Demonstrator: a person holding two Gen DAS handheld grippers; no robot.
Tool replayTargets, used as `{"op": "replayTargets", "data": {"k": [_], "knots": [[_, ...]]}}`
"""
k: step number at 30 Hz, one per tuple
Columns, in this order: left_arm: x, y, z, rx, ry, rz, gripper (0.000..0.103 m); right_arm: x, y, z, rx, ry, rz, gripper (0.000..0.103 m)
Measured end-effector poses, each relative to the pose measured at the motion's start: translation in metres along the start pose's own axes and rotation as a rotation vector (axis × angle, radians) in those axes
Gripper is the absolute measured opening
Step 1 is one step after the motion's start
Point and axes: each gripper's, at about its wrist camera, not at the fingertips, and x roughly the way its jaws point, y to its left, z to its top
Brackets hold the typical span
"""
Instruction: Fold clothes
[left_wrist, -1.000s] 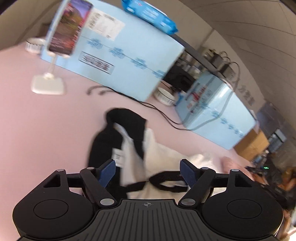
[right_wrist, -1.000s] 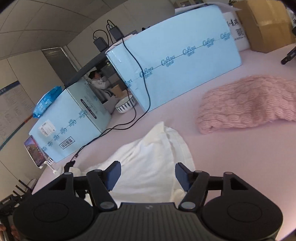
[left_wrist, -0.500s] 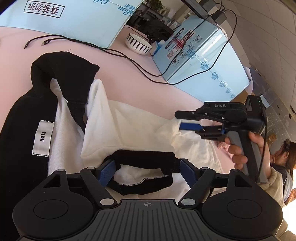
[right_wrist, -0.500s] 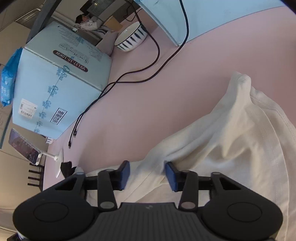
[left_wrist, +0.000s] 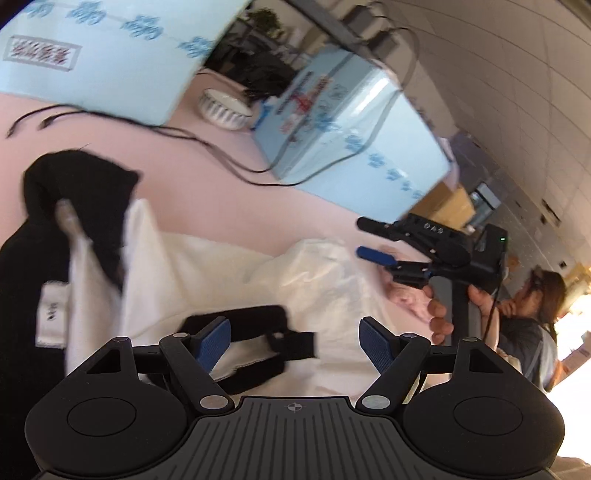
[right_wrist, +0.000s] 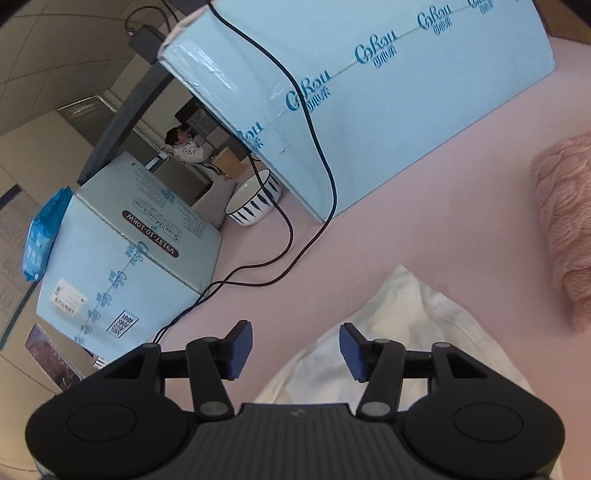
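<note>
**A:** ok so where are we with the tools? Our left tool (left_wrist: 293, 341) is spread wide, hanging low over the black trim (left_wrist: 251, 325) of the white garment (left_wrist: 229, 266). The trim sits between the pads, but nothing's pinched as far as we can tell.

**B:** yep, and our right tool (right_wrist: 295, 349) is opening up right now. In its own view the pads (right_wrist: 351, 350) are apart, with just bare pink desk (right_wrist: 424, 221) and the garment's edge under the gap. From the left wrist view it's up off the cloth, just past the bunched end. So we're holding nothing on either side.

**A:** progress-wise we'd call it early. The white garment lies crumpled on the desk, one end humped up, with a black piece (left_wrist: 74, 192) flopped over it on the left. We can't see one clean fold.

**B:** agreed, basically everything's left: flatten it, sort the black bit, then fold. The fuzzy pink thing (right_wrist: 565, 221) further right looks unfolded too.

**A:** and the cables (right_wrist: 295, 229) and bowl (right_wrist: 251, 203) sit well apart from the cloth.
</note>
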Motion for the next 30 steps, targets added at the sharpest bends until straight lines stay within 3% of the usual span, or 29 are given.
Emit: {"op": "replayTargets", "data": {"k": [3, 5, 7, 9, 12, 14, 17, 19, 21, 25, 27, 29, 30], "knots": [[0.033, -0.037, 0.017, 0.095, 0.064, -0.063, 0.084, -0.035, -0.013, -0.02, 0.054, 0.067, 0.049, 0.058], [0.063, -0.048, 0.023, 0.113, 0.119, -0.062, 0.084, -0.046, -0.016, -0.038, 0.036, 0.145, 0.032, 0.06], [0.098, -0.049, 0.029, 0.1, 0.168, -0.002, 0.084, -0.063, -0.018, -0.07, -0.097, 0.229, -0.058, 0.067], [0.123, -0.039, 0.033, 0.077, 0.189, 0.083, 0.084, -0.08, -0.027, -0.098, -0.202, 0.273, -0.1, 0.065], [0.155, -0.012, 0.041, 0.005, 0.216, 0.214, 0.082, -0.12, -0.032, -0.109, -0.192, 0.255, -0.1, 0.068], [0.151, -0.009, 0.045, -0.022, 0.201, 0.195, 0.083, -0.145, -0.032, -0.109, -0.224, 0.203, -0.054, 0.07], [0.144, -0.023, 0.044, 0.014, 0.223, 0.135, 0.084, -0.163, -0.025, -0.103, -0.447, 0.084, -0.039, 0.078], [0.145, -0.046, 0.038, 0.101, 0.282, 0.081, 0.084, -0.152, -0.019, -0.098, -0.72, 0.024, -0.042, 0.079], [0.152, -0.066, 0.029, 0.203, 0.351, 0.021, 0.084, -0.139, -0.029, -0.096, -0.862, 0.074, -0.021, 0.078], [0.176, -0.093, 0.014, 0.302, 0.464, -0.067, 0.084, -0.11, -0.053, -0.087, -0.801, 0.244, 0.087, 0.064], [0.189, -0.1, 0.012, 0.316, 0.472, -0.055, 0.084, -0.104, -0.06, -0.087, -0.786, 0.264, 0.104, 0.063], [0.203, -0.103, 0.012, 0.305, 0.497, -0.042, 0.084, -0.106, -0.064, -0.087, -0.797, 0.246, 0.103, 0.055], [0.21, -0.104, 0.011, 0.3, 0.509, -0.035, 0.084, -0.107, -0.065, -0.087, -0.803, 0.237, 0.102, 0.045]]}}
